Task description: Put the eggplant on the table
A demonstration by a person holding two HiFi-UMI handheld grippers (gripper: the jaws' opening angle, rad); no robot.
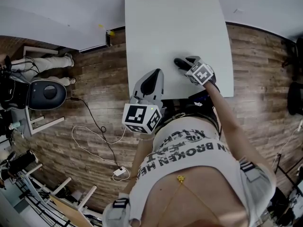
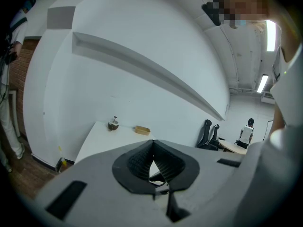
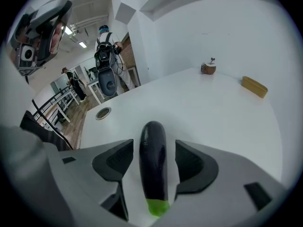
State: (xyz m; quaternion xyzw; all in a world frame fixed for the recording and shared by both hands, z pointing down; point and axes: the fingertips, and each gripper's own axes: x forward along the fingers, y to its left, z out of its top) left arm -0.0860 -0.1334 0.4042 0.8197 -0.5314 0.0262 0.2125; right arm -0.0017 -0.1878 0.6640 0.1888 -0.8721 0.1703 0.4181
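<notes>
Jaws spread on the right gripper [image 3: 154,145], both ribbed black pads clear of the one eggplant [image 3: 152,169] lying lengthwise between them, a sliver of white showing down each side. Glossy, dark purple, long and smooth, with rounded tip pointing away and bright green stem cap nearest the camera. Lying on the white table [image 3: 213,112], close to the near edge in the head view.

Jaws pressed together on the left gripper [image 2: 152,148], cross-hatched rubber tips meeting in a point, nothing pinched. Held off the table, close to the person's white printed shirt [image 1: 189,150]. Grey moulded plastic bodies on both grippers, one black-and-white marker cube each.

Matt, flat, rectangular tabletop, with one round metal grommet [image 3: 102,112] set into it at the left.

Two small things at the far end, well apart from the eggplant: one round brown object with a thin stalk on top [image 3: 208,68], one tan oblong block or tray [image 3: 254,86]; cannot tell which.

Wood-plank floor [image 1: 94,79] beside the table, one white cable [image 1: 90,131] looping across it. Two black office chairs [image 2: 210,131] farther back against the plain white wall.
</notes>
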